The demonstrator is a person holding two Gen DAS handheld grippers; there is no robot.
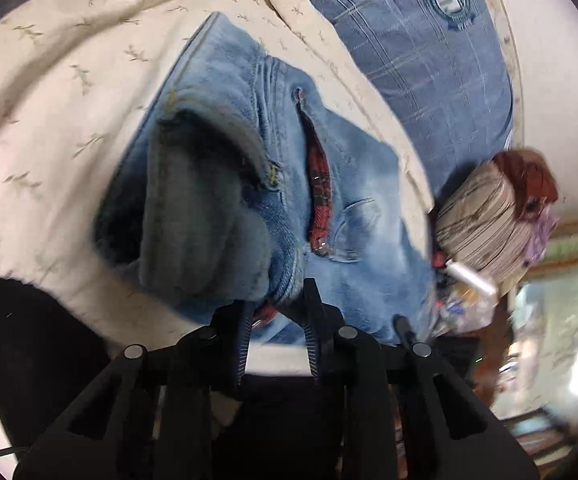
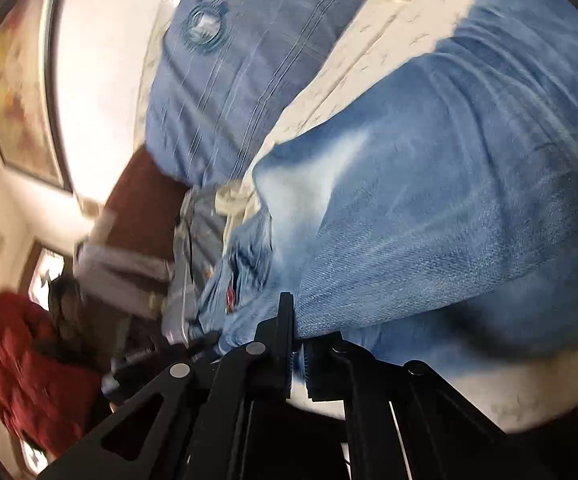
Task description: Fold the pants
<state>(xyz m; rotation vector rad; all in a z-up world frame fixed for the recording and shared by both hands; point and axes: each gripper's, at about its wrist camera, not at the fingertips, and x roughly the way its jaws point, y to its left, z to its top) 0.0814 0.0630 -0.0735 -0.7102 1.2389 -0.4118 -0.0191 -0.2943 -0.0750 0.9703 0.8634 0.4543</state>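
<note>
Light blue jeans lie bunched on a cream bedsheet. The waist is open, showing a dark inside and a red plaid pocket lining. My left gripper is shut on the jeans' waistband edge, with denim and plaid pinched between its black fingers. In the right wrist view the jeans fill the right side, lifted and stretched. My right gripper is shut on a fold of the denim at its lower edge.
A blue checked pillow with a round emblem lies behind the jeans; it also shows in the right wrist view. A striped cloth bundle sits at the bed's edge. A red quilted item lies at lower left.
</note>
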